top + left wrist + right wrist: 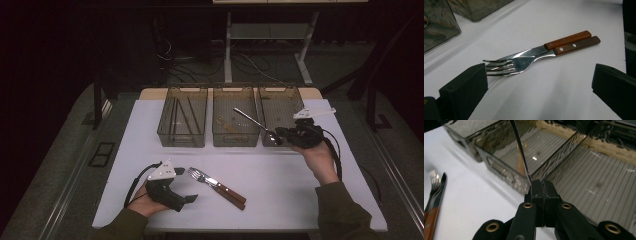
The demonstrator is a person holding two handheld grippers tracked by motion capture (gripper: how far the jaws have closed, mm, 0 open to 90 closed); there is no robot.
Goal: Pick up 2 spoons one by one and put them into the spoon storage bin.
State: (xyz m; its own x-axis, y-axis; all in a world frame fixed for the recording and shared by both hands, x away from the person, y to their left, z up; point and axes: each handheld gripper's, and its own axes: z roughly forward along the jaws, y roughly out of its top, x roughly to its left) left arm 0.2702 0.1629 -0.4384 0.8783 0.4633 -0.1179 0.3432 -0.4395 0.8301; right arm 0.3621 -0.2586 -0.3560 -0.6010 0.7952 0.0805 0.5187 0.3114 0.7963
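My right gripper (281, 134) (542, 187) is shut on a metal spoon (250, 120) (520, 147), gripped near its bowl end. The handle slants up and to the left over the middle clear bin (235, 141). A fork (198, 175) (509, 67) and a knife (229, 193) (567, 39), both with wooden handles, lie side by side on the white table (280, 185). My left gripper (186, 185) (539, 75) rests low at the front left. Its jaws stand wide open and point at the fork's tines, with nothing between them.
Three clear bins stand in a row at the back of the table: the left bin (182, 140) holds dark thin sticks, the middle one a small golden item, and the right bin (281, 95) lies behind my right gripper. The fork (433, 180) and knife (442, 182) lie at the left edge of the right gripper view.
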